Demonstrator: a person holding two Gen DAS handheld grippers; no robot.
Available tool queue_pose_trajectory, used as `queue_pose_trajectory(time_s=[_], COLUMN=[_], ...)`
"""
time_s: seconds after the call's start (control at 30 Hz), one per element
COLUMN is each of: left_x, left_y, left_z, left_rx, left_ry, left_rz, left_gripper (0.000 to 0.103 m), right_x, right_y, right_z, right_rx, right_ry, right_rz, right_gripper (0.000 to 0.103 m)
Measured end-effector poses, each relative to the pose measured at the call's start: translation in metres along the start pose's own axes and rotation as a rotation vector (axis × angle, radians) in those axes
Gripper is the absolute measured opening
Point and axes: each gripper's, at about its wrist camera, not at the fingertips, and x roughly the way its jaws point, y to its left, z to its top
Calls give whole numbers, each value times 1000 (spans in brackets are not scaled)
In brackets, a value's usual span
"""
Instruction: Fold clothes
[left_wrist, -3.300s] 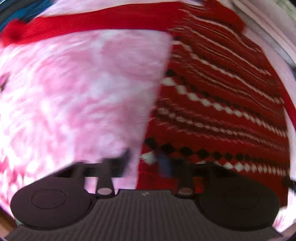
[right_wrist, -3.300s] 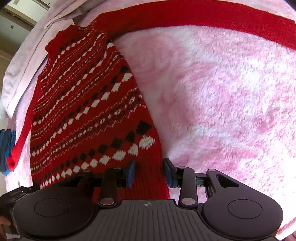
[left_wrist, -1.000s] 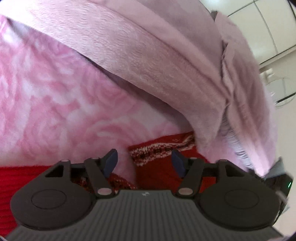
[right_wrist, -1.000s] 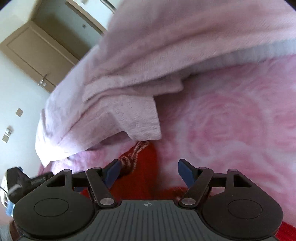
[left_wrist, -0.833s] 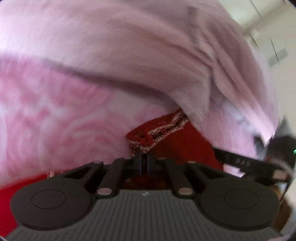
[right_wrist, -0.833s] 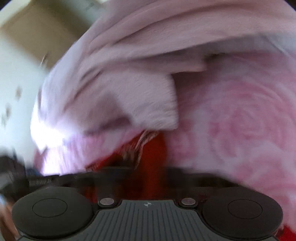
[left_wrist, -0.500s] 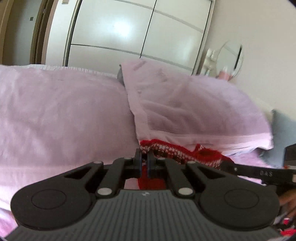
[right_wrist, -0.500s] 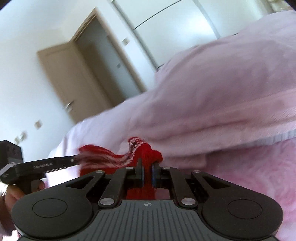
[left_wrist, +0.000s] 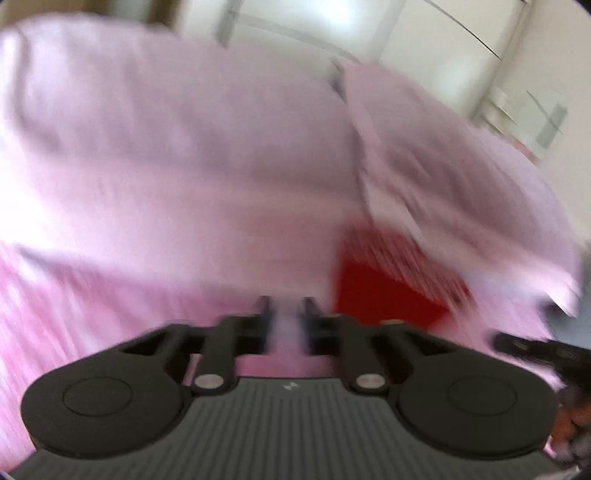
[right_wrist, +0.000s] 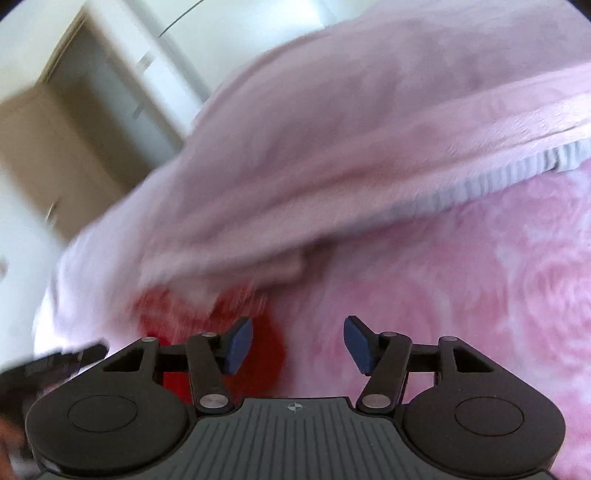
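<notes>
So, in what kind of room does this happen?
Most likely a bedroom. The red sweater lies on a bed with a pink fleece blanket and lilac pillows, and white wardrobe doors and a brown door stand behind.

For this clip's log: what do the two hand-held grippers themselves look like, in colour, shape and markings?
Both share one build. The right hand-held gripper has a dark grey ribbed centre plate bearing a small round mark, two round black housings, black linkage arms with silver pivot pins, and blue pads. The left hand-held gripper looks the same but blurred; its pad colour is unclear. No cables or sleeves show.
</notes>
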Motion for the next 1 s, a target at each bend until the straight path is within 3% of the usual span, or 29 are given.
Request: queue_pose_trajectory(time_s=[0.07, 0.13, 0.2, 0.23, 0.27, 0.37, 0.5, 0.53, 0.63, 0.7, 0.83, 1.0], left_x=[3, 19, 36, 35, 29, 0, -48, -60, -91, -107, -141, -218], left_y=[-11, -13, 2, 13, 21, 25, 21, 16, -5, -15, -14, -3], left_z=[-24, -43, -54, -53, -49, -35, -42, -50, -89, -122, -197, -249], left_rx=[110, 183, 182, 138, 87, 51, 6, 13, 82, 125, 141, 100], left_ry=[66, 132, 151, 121, 91, -14, -61, -51, 17, 88, 226, 273], left_rz=[-39, 9, 107, 107, 117, 213, 198, 186, 137, 95, 153, 180], left_gripper=[0, 0, 3, 3, 3, 5, 8, 8, 8, 3, 1, 1], right_x=[-1, 13, 32, 38, 35, 13, -34, -44, -74, -95, -130, -217], right_y=[14, 23, 19, 14, 11, 10, 27, 32, 51, 63, 70, 76], right_z=[-20, -41, -58, -63, -62, -54, -59, -65, -98, -126, -200, -294], right_rx=[-119, -225, -285, -295, -272, -187, -259, -252, -242, -265, -293, -307], right_ry=[86, 180, 230, 218, 190, 121, 72, 77, 103, 124, 233, 318], right_rz=[30, -2, -116, -155, -175, -248, -321, -308, -291, -287, -375, -452], right_gripper=[40, 29, 28, 13, 10, 11, 13, 17, 47, 47, 47, 47])
